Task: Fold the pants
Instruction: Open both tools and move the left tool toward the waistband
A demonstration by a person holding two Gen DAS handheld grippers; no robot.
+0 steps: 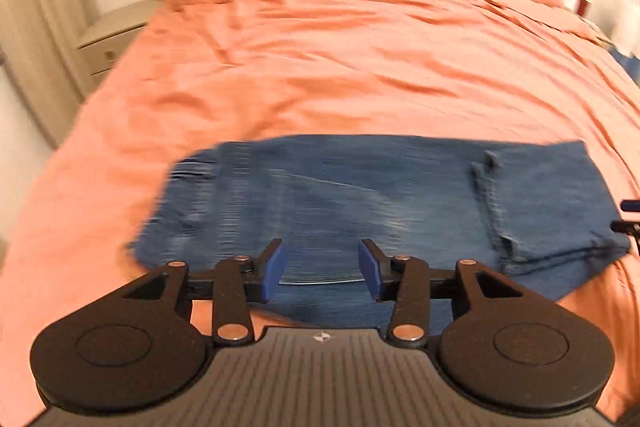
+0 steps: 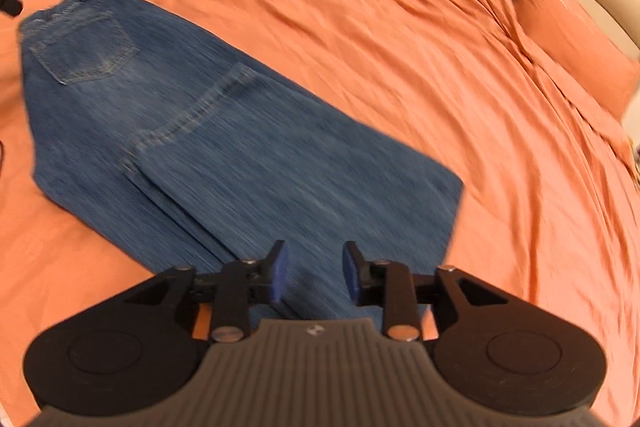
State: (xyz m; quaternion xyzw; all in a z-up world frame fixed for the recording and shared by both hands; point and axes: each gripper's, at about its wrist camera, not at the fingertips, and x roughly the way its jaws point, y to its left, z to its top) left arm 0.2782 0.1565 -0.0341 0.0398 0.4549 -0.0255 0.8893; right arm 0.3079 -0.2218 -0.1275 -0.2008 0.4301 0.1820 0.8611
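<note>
the jeans (image 2: 168,123) lie flat on the orange bed (image 2: 400,47) with the legs already folded over toward the waistband — a further fold seems left — while the left tool (image 1: 321,269) and right tool (image 2: 315,277) hover over them, both spread and empty.

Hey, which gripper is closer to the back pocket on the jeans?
Left. The left gripper hangs open over the jeans at the waist end, where the back pocket sits; the right gripper, also open, is over the opposite end.

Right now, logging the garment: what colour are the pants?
Blue denim pants with lighter stitching, clearest in the right wrist view.
</note>
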